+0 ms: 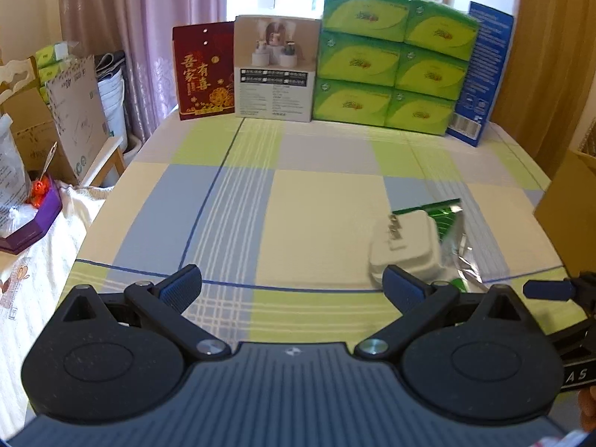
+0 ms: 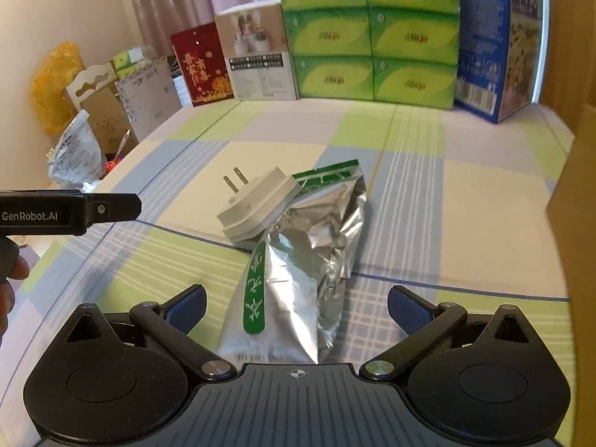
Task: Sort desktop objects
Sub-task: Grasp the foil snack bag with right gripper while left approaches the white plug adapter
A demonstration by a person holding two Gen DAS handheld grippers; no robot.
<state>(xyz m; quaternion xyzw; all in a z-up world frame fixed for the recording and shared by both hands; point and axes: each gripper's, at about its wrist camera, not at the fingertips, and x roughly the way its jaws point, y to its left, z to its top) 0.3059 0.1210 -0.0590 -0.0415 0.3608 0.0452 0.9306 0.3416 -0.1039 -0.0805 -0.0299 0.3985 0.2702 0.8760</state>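
Both tongs are spread wide and grasp nothing: the right tongs (image 2: pixel 296 311) straddle the near end of a foil pouch (image 2: pixel 309 260) lying toward the bench's (image 2: pixel 465 193) right edge, a white plug adapter (image 2: pixel 257 205) resting on the pouch's far end; the left tongs (image 1: pixel 292 290) hover beside them over bare checked cloth

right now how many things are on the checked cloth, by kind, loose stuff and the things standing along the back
White plug adapter: 1
Silver foil pouch: 1
Red printed bag: 1
White product box: 1
Green tissue multipack: 1
Blue box: 1
Total: 6
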